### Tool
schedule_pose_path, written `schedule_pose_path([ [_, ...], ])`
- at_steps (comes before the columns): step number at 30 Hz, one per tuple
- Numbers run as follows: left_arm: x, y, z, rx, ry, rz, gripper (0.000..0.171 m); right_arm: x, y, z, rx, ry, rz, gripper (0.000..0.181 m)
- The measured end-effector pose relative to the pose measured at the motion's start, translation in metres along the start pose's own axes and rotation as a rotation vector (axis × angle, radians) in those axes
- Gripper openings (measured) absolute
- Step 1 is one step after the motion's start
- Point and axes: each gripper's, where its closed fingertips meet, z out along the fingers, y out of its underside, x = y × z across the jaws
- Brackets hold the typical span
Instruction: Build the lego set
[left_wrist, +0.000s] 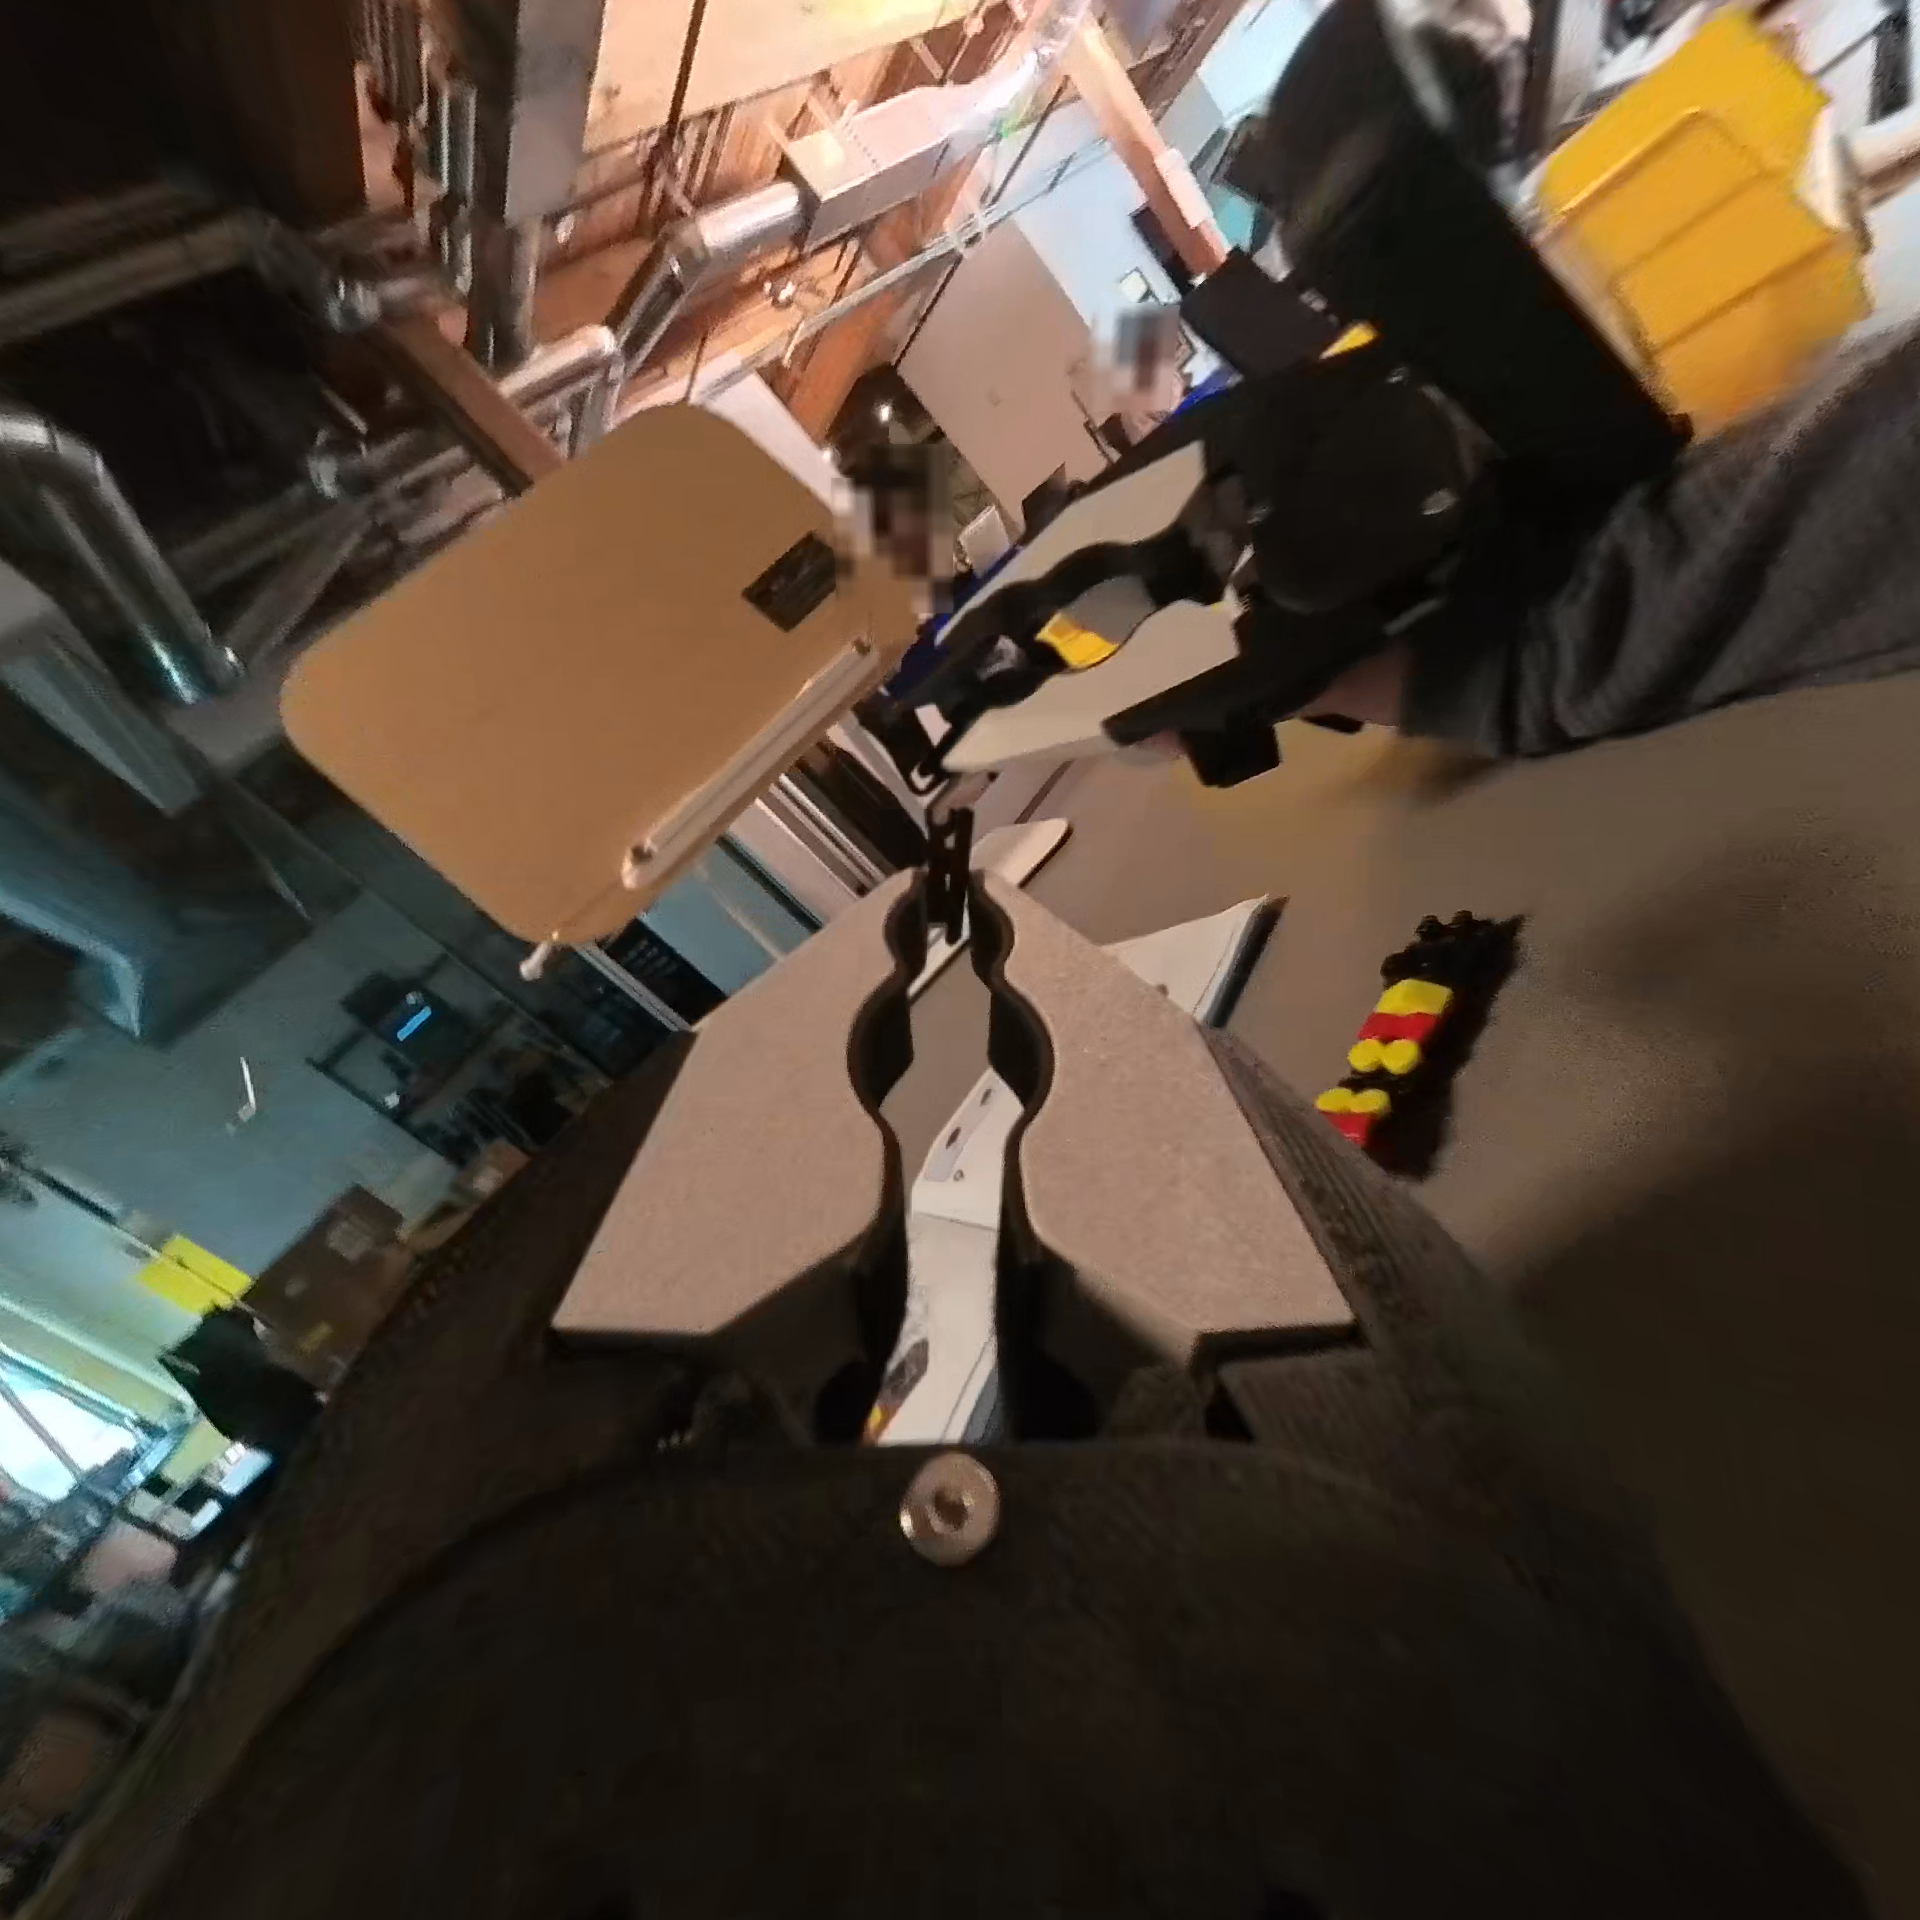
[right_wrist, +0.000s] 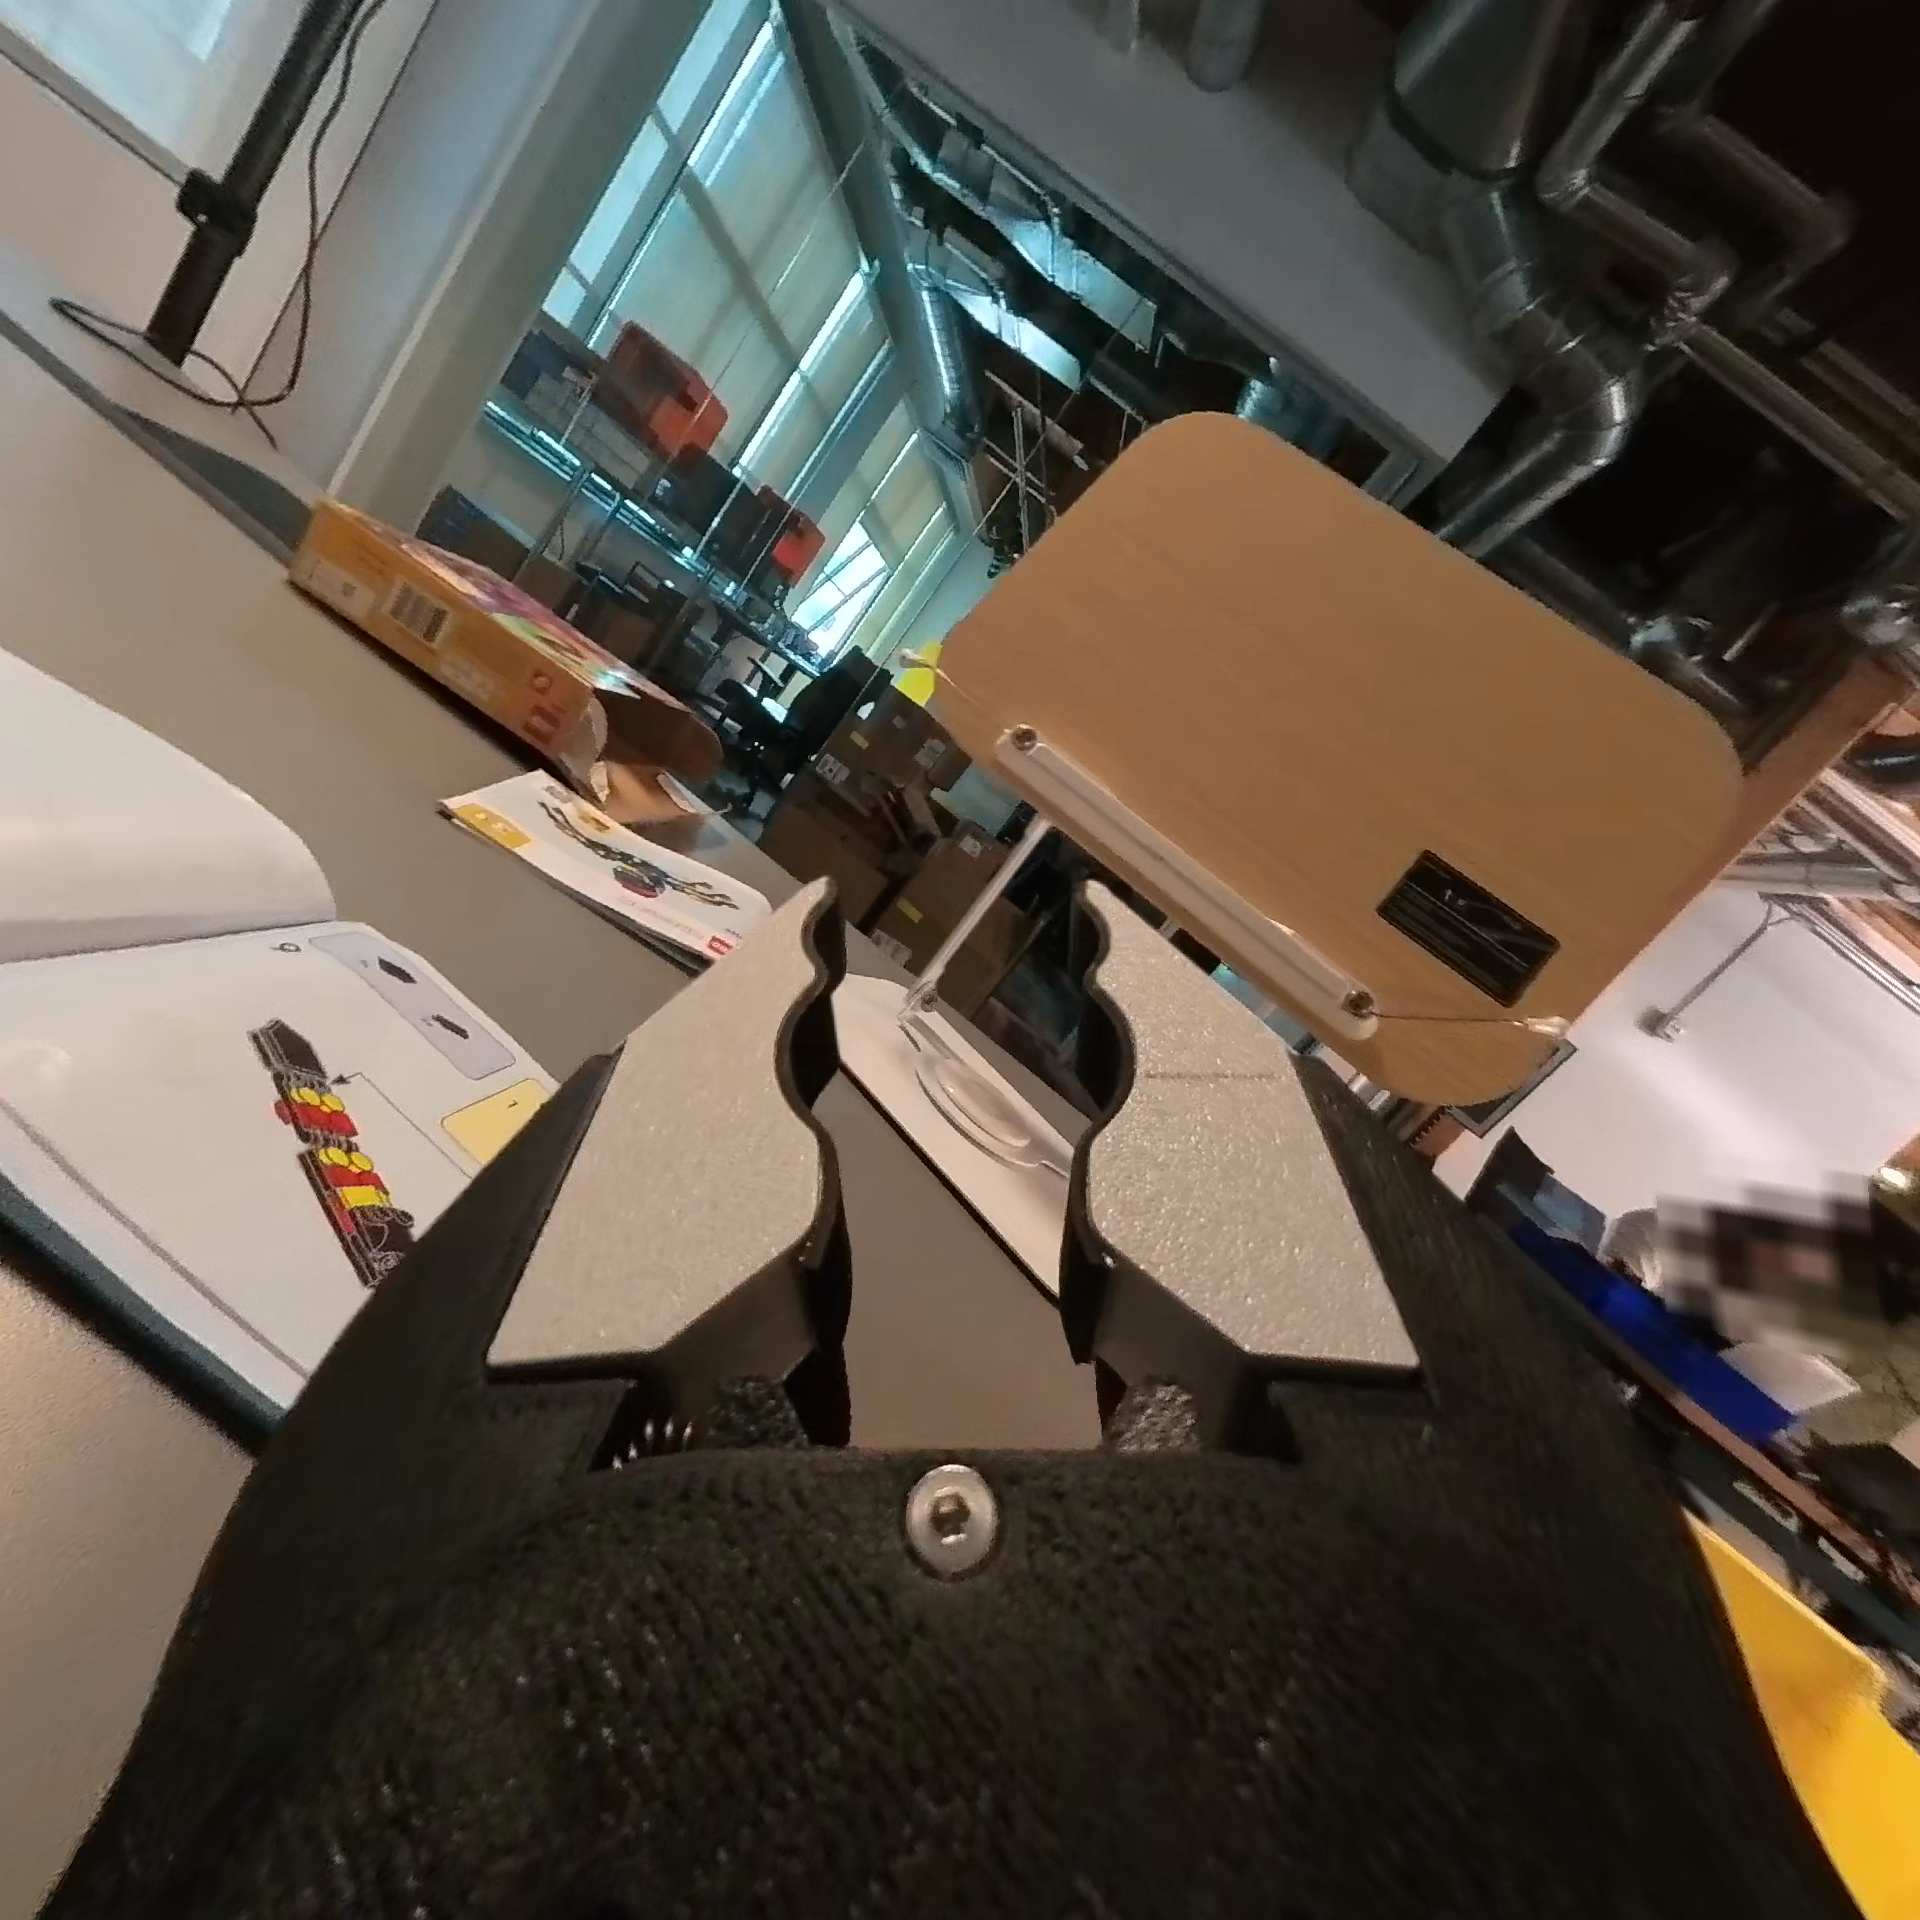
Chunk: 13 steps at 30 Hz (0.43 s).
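Note:
My left gripper (left_wrist: 954, 883) is shut on a small black lego piece (left_wrist: 951, 857) that sticks out past its fingertips, held above the grey table (left_wrist: 1299, 831). A black, red and yellow lego assembly (left_wrist: 1408, 1039) lies on the table to the right of it. My right gripper (right_wrist: 956, 925) is open and empty. It also shows in the left wrist view (left_wrist: 930, 712), held by a hand, its fingertips just above the black piece. The open instruction booklet (right_wrist: 208, 1039) lies to the left in the right wrist view.
A tan wooden panel on a clear stand (right_wrist: 1299, 748) rises beyond both grippers and also shows in the left wrist view (left_wrist: 582, 675). An orange lego box (right_wrist: 468, 623) and a second booklet (right_wrist: 603, 862) lie farther back. A black monitor pole (right_wrist: 218, 197) stands at the far left. Tip to tip, the grippers are about 15 cm apart.

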Motion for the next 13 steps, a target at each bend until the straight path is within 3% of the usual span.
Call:
schedule_pose_path([
  [3,0.011,-0.010,-0.002,0.031,0.015,0.128,0.006,-0.003,0.001,0.001,-0.008,-0.010,-0.015,0.040],
  [8,0.049,-0.034,-0.010,0.131,0.050,0.478,0.006,0.001,0.003,0.000,-0.014,0.000,0.007,0.038],
  [13,0.059,-0.034,-0.011,0.144,0.087,0.511,0.006,0.000,0.004,-0.001,-0.018,-0.005,0.011,0.036],
])
